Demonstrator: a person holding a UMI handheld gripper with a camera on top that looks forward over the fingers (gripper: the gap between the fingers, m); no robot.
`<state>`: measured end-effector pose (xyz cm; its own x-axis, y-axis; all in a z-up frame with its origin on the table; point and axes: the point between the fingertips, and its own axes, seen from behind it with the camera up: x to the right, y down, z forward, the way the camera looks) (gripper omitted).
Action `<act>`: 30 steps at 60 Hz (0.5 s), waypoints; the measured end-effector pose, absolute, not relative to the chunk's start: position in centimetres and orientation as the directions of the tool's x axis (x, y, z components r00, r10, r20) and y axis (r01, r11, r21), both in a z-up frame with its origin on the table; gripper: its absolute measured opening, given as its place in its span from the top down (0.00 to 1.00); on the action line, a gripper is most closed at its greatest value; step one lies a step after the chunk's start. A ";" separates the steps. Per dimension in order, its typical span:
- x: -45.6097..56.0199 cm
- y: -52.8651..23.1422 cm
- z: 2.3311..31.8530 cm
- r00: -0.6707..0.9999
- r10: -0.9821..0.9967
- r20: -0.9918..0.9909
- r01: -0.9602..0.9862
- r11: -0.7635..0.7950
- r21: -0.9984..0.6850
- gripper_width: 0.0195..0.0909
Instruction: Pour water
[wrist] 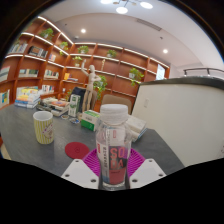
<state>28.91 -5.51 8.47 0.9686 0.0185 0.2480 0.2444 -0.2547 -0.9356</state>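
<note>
A clear plastic water bottle [114,140] with a white cap and a pink-and-white label stands upright between my fingers. The magenta pads [93,160] press on it from both sides, so my gripper [113,162] is shut on the bottle. The bottle's base hangs over the near edge of the grey table [25,140]. A pale patterned cup [43,126] stands on that table, ahead and to the left of the bottle. A round red coaster [77,150] lies between the cup and my left finger.
Small boxes and packets [90,119] lie on the table beyond the bottle, near a wooden figure [90,85]. A white partition [182,112] rises to the right. Wooden shelves [40,60] line the back wall.
</note>
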 end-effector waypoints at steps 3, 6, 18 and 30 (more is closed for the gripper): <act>28.2 -5.0 8.3 0.951 0.037 0.306 0.304 -0.261 -0.916 0.81; 26.5 -4.9 8.7 0.926 0.048 0.374 0.372 -0.278 -0.886 0.81; 22.1 -2.9 10.5 0.717 0.117 0.688 0.681 -0.331 -0.653 0.81; 19.4 0.2 12.9 0.300 0.183 0.936 0.925 -0.296 -0.238 0.81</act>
<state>19.44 0.22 12.90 0.2997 0.1833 0.9363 0.9249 -0.2964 -0.2381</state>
